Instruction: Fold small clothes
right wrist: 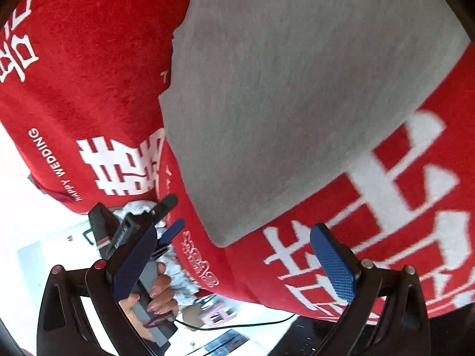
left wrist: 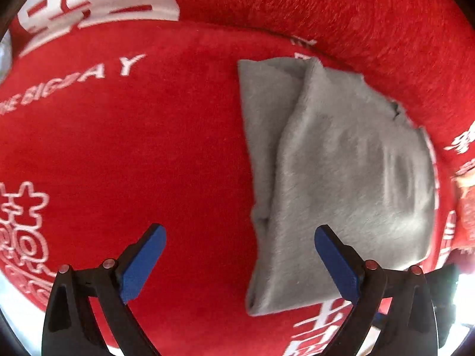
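Grey knit, folded over on itself, the small garment lies on a red blanket printed with white characters and lettering, its long axis running from near to far in the left wrist view. The left gripper hangs released and empty, fingers spread wide, with the garment's near left edge lying between them and most of the cloth off to the right. The right gripper is likewise spread and holds nothing; the garment's near corner sits just beyond its fingers. Both look about equally near, so the next fold could likely start from either near edge.
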`<state>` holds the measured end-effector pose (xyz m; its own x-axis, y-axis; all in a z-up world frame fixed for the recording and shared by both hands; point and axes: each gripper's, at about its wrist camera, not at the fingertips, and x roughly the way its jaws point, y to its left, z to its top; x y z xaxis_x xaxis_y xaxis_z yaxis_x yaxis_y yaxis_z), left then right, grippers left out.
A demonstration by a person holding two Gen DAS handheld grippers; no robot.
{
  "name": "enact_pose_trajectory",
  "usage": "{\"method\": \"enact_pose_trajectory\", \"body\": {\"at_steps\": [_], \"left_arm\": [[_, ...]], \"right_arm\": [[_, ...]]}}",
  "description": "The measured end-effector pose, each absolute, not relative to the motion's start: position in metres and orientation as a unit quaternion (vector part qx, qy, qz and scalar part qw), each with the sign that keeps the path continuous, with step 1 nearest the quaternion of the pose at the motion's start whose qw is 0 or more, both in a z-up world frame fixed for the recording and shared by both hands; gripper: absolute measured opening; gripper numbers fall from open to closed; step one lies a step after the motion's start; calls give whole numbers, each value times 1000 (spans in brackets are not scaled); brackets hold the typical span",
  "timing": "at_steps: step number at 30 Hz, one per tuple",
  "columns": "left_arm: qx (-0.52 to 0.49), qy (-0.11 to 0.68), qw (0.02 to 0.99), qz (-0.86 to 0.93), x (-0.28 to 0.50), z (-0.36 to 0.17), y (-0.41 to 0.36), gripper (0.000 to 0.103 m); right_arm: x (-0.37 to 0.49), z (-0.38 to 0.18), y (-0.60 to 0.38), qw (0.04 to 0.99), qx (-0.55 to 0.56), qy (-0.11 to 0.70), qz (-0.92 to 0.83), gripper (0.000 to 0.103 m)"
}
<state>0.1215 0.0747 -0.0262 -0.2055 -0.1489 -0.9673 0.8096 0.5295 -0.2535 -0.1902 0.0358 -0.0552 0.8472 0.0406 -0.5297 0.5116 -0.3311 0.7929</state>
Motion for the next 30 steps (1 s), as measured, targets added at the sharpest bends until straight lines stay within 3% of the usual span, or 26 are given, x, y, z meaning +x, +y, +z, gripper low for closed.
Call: {"method": "enact_pose_trajectory", "body": {"at_steps": [9, 10, 11, 12, 13, 19, 24, 25, 27, 28, 30], "left_arm": [[199, 700, 529, -436, 136, -54, 57, 101], [194, 703, 527, -436, 135, -54, 55, 101], [188, 707, 522, -437, 135, -55, 54, 101], [183, 711, 517, -440, 135, -56, 53, 101], [178, 715, 512, -442, 134, -57, 51, 101], [115, 759, 437, -468, 131, -67, 38, 101], [43, 776, 376, -504, 123, -67, 9, 101], [52, 768, 382, -512, 117, -63, 2, 93], [107, 745, 406, -518, 104, -58, -10, 57], [142, 737, 413, -516, 97, -60, -14, 29], [184, 725, 423, -511, 87, -62, -15, 24]], "right_arm": [[-138, -72, 21, 520, 821, 106, -209, 101], [-139, -75, 21, 506, 833, 92, -204, 88], [-141, -78, 22, 493, 839, 95, -209, 48], [-143, -81, 21, 483, 842, 106, -214, 27], [-144, -85, 21, 478, 846, 107, -211, 13], [-147, -48, 3, 546, 821, 73, -152, 9], [-149, -22, -7, 587, 794, 101, -120, 9], [-147, -21, -7, 592, 788, 118, -118, 9], [-145, -22, -2, 601, 769, 182, -121, 8], [-144, -24, 1, 599, 760, 220, -124, 9], [-145, -28, 8, 590, 741, 297, -120, 13]]}}
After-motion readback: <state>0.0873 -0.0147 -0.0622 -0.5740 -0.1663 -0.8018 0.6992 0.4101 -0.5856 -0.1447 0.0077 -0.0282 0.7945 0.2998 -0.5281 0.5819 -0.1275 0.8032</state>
